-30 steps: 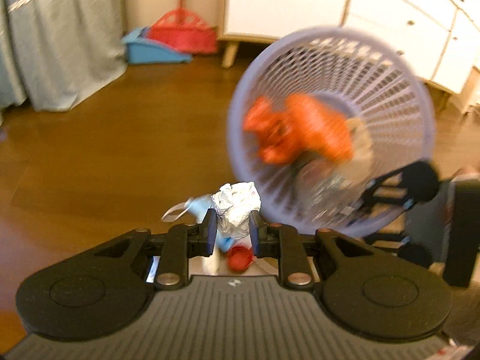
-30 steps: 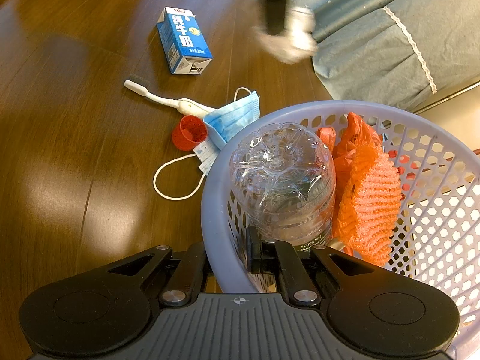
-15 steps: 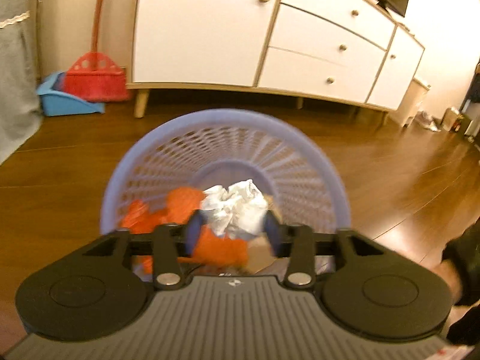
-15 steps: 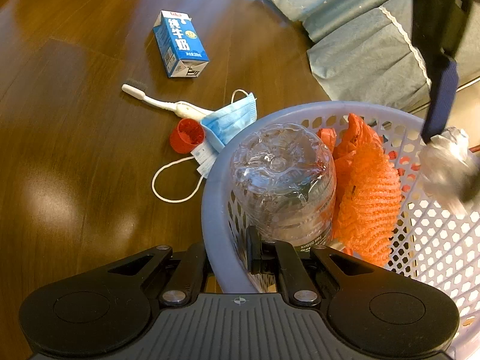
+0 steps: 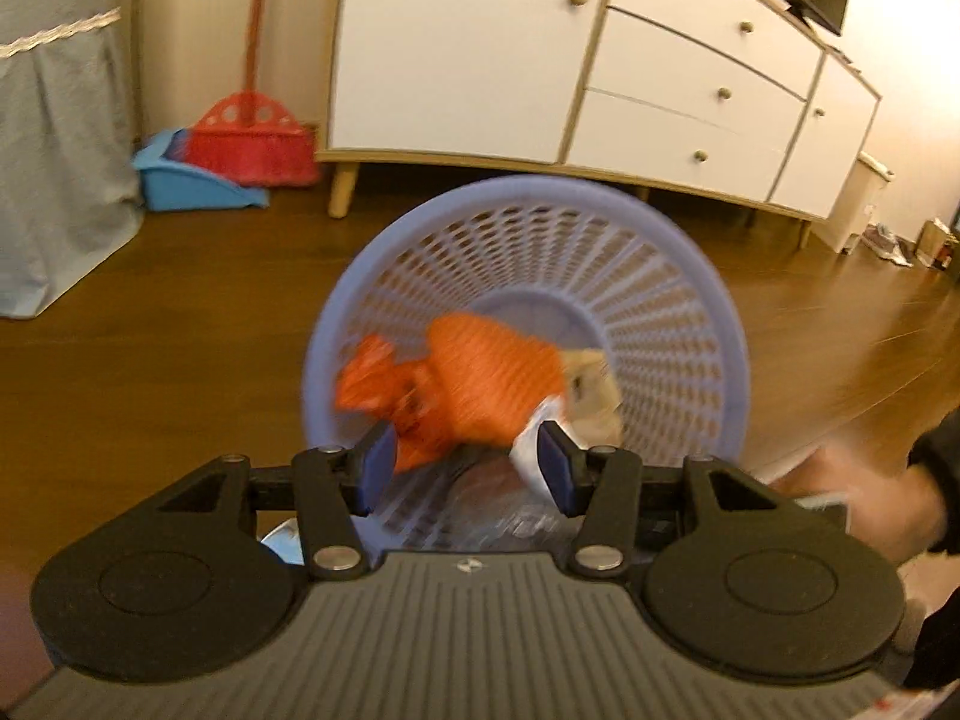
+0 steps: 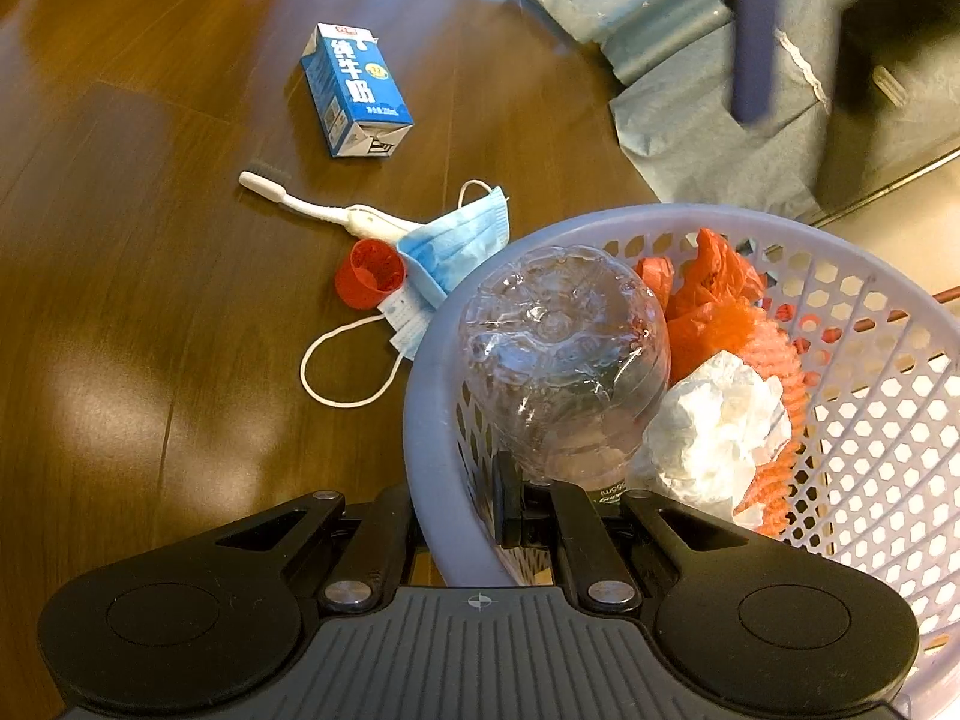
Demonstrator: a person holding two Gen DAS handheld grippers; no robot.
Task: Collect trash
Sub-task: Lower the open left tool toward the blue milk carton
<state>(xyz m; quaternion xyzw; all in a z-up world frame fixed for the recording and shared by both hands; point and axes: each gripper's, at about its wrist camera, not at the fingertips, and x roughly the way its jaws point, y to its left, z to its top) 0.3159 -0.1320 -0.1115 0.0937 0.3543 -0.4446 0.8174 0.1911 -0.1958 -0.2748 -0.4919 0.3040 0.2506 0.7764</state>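
Note:
My right gripper (image 6: 456,510) is shut on the rim of the lavender mesh basket (image 6: 420,372), one finger outside the wall and one inside. In the basket lie a clear plastic bottle (image 6: 564,348), orange netting (image 6: 774,360), an orange bag (image 6: 714,276) and a crumpled white paper ball (image 6: 714,426). My left gripper (image 5: 467,468) is open and empty in front of the basket (image 5: 528,189), whose mouth faces it. The orange netting (image 5: 480,384) shows blurred inside. On the floor lie a blue milk carton (image 6: 354,90), a white toothbrush (image 6: 324,207), a blue face mask (image 6: 456,246) and a red cap (image 6: 369,273).
A white sideboard (image 5: 570,54) on wooden legs stands behind the basket. A red broom (image 5: 252,138) and a blue dustpan (image 5: 186,189) rest by the wall. Grey-blue fabric (image 6: 690,138) hangs beside the basket. A person's hand (image 5: 858,504) shows at the right.
My left gripper carried the crumpled paper ball over the basket, opened and let it go. The ball now lies inside beside the bottle. The right gripper kept its hold.

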